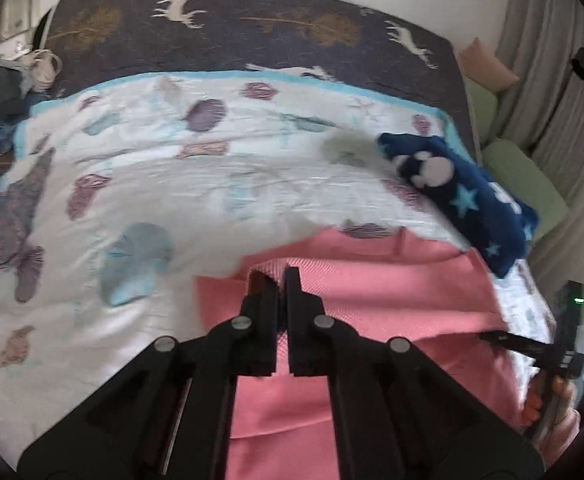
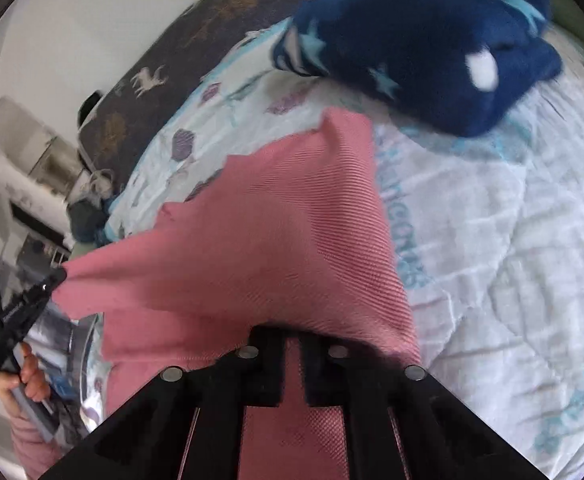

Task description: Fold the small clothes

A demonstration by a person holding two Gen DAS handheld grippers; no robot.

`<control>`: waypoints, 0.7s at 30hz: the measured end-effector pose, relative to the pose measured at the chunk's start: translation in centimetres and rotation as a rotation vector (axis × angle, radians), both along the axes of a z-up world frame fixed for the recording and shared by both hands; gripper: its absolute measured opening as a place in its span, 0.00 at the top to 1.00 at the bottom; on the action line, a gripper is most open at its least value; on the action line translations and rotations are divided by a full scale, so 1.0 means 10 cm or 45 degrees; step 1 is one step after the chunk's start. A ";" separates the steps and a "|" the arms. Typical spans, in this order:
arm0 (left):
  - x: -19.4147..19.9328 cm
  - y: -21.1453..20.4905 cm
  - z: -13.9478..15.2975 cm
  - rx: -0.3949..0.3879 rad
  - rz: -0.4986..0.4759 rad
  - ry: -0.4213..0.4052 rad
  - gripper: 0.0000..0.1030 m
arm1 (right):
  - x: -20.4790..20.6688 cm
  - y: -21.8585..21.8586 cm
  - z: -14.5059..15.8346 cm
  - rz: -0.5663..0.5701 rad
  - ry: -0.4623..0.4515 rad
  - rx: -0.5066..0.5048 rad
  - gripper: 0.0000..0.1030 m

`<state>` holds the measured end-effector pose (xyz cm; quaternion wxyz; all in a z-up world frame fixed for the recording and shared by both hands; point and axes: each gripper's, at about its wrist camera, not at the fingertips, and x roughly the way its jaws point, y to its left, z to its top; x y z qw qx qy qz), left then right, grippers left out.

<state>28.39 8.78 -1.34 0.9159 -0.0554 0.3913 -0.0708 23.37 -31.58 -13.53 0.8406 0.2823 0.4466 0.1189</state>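
Observation:
A pink knit garment (image 1: 375,300) is held up between both grippers above a white patterned quilt (image 1: 172,184). My left gripper (image 1: 280,280) is shut on the pink garment's edge, with cloth pinched between its black fingers. My right gripper (image 2: 290,336) is shut on the garment's other edge; the pink cloth (image 2: 276,232) drapes over its fingertips and hides them. The right gripper also shows at the right edge of the left wrist view (image 1: 487,336), and the left gripper shows at the left of the right wrist view (image 2: 58,278).
A dark blue fleece garment with stars (image 1: 471,196) lies on the quilt to the right, also in the right wrist view (image 2: 423,52). A dark bedspread with deer (image 1: 252,32) covers the far side. A bag and clothes (image 1: 16,80) sit far left. Green cushions (image 1: 531,184) line the right side.

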 end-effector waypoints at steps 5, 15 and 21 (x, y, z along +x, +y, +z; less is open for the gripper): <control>0.02 0.21 -0.62 0.003 0.058 0.204 0.95 | -0.15 -0.05 0.02 -0.024 0.015 -0.116 0.96; -0.46 0.39 -0.56 -0.046 0.163 0.132 0.53 | -0.52 -0.15 0.33 0.065 -0.079 -0.243 0.88; -0.75 0.07 -0.55 0.039 -0.017 0.118 0.53 | -0.60 0.06 0.52 0.158 -0.200 -0.337 0.78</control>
